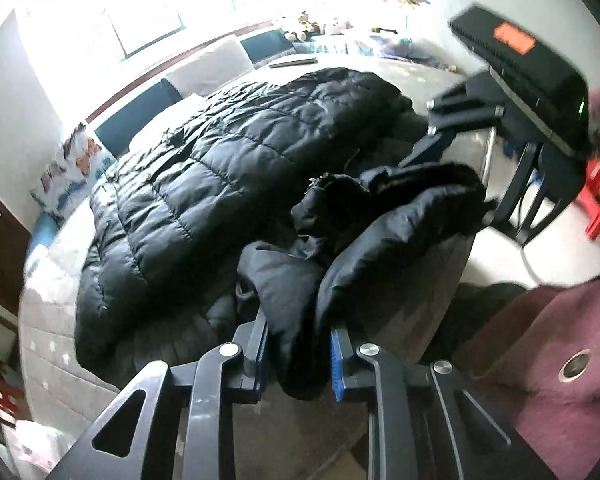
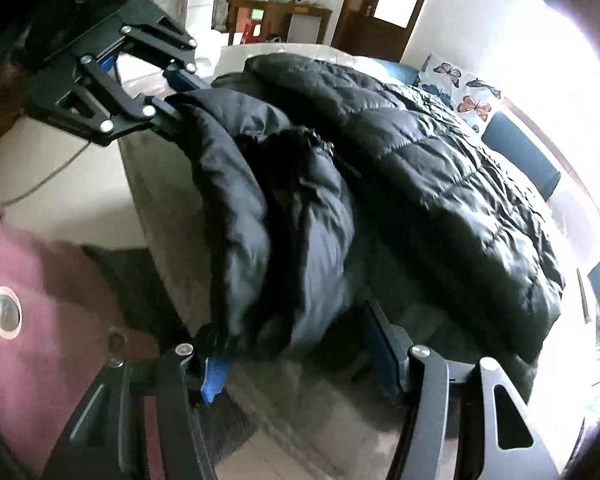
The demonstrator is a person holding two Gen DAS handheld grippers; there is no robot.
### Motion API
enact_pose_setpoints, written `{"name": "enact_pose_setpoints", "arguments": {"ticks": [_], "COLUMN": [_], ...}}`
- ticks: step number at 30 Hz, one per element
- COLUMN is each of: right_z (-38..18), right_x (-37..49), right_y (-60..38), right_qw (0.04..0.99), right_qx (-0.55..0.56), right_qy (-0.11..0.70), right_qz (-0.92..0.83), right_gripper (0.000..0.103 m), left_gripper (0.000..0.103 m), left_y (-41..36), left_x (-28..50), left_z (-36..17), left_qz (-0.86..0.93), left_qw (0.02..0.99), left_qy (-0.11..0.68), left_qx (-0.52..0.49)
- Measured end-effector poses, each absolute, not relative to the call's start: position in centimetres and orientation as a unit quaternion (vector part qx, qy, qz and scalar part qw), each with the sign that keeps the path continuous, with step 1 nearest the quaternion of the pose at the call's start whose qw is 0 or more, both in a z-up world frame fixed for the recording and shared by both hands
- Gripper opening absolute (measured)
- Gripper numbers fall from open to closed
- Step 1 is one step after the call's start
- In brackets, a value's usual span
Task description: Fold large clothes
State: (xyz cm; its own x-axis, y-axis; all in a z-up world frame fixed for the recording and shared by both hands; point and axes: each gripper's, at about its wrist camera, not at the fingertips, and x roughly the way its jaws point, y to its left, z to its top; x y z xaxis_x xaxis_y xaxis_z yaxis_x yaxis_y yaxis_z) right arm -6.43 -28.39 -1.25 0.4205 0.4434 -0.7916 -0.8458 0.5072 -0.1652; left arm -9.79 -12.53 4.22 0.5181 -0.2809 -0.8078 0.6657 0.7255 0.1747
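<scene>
You hold a black puffer coat (image 1: 236, 168) spread over a bed (image 1: 56, 320), its near end lifted off the mattress. Your left gripper (image 1: 298, 364) pinches a bunched fold of that end. Your right gripper (image 2: 296, 356) has coat fabric between its fingers, though whether they press it firmly you cannot tell. The slick padded shell could slide out of either grip if you pull hard. Uneven lifting may drag the far half crooked, or tip the bulky near end off the near bed edge.
</scene>
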Motion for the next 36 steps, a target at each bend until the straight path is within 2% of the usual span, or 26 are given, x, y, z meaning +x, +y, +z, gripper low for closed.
{"name": "enact_pose_setpoints", "arguments": {"ticks": [3,5,6,7,8,10,12,21,29,30,33,36], "right_z": [-1.7,-1.6,-1.2,-0.8,-0.1,1.2,2.7,7.3,7.9,7.9,7.8,7.7], "right_x": [-5.1,-4.6,-4.5,-4.0,-3.4,-2.7,-1.9,1.0,2.2,2.2,2.0,1.7], "right_y": [-28.0,-27.7,-27.7,-27.7,-28.0,-28.7,-29.3,-29.7,-29.6,-29.6,-29.5,-29.8], "right_qw": [0.796,0.799,0.801,0.802,0.806,0.815,0.821,0.834,0.840,0.840,0.841,0.844], "right_qx": [-0.264,-0.264,-0.258,-0.250,-0.227,-0.192,-0.157,-0.098,-0.093,-0.093,-0.098,-0.096], "right_qy": [0.366,0.370,0.369,0.372,0.382,0.385,0.385,0.367,0.359,0.359,0.354,0.351], "right_qz": [0.403,0.394,0.394,0.394,0.391,0.389,0.392,0.401,0.397,0.397,0.396,0.395], "right_gripper": [0.065,0.053,0.039,0.033,0.031,0.027,0.025,0.021,0.021,0.021,0.021,0.021], "left_gripper": [0.030,0.036,0.042,0.050,0.055,0.082,0.087,0.088,0.088,0.085,0.061,0.049], "left_y": [-12.5,-12.2,-12.0,-11.7,-11.3,-10.3,-9.2,-5.9,-5.8,-6.0,-6.4,-6.5], "left_x": [-9.2,-9.6,-9.8,-10.1,-10.6,-11.4,-12.0,-11.1,-9.3,-9.4,-9.4,-9.9], "left_z": [4.0,4.0,3.8,3.9,4.1,4.7,5.1,2.6,0.5,0.4,0.2,0.6], "left_qz": [-0.285,-0.283,-0.283,-0.281,-0.278,-0.264,-0.249,-0.127,-0.090,-0.093,-0.110,-0.111], "left_qw": [0.838,0.839,0.839,0.842,0.847,0.863,0.874,0.894,0.896,0.896,0.898,0.905], "left_qy": [0.415,0.417,0.418,0.414,0.404,0.380,0.364,0.349,0.319,0.312,0.298,0.286], "left_qx": [0.209,0.205,0.203,0.203,0.205,0.205,0.204,0.252,0.297,0.302,0.304,0.294]}}
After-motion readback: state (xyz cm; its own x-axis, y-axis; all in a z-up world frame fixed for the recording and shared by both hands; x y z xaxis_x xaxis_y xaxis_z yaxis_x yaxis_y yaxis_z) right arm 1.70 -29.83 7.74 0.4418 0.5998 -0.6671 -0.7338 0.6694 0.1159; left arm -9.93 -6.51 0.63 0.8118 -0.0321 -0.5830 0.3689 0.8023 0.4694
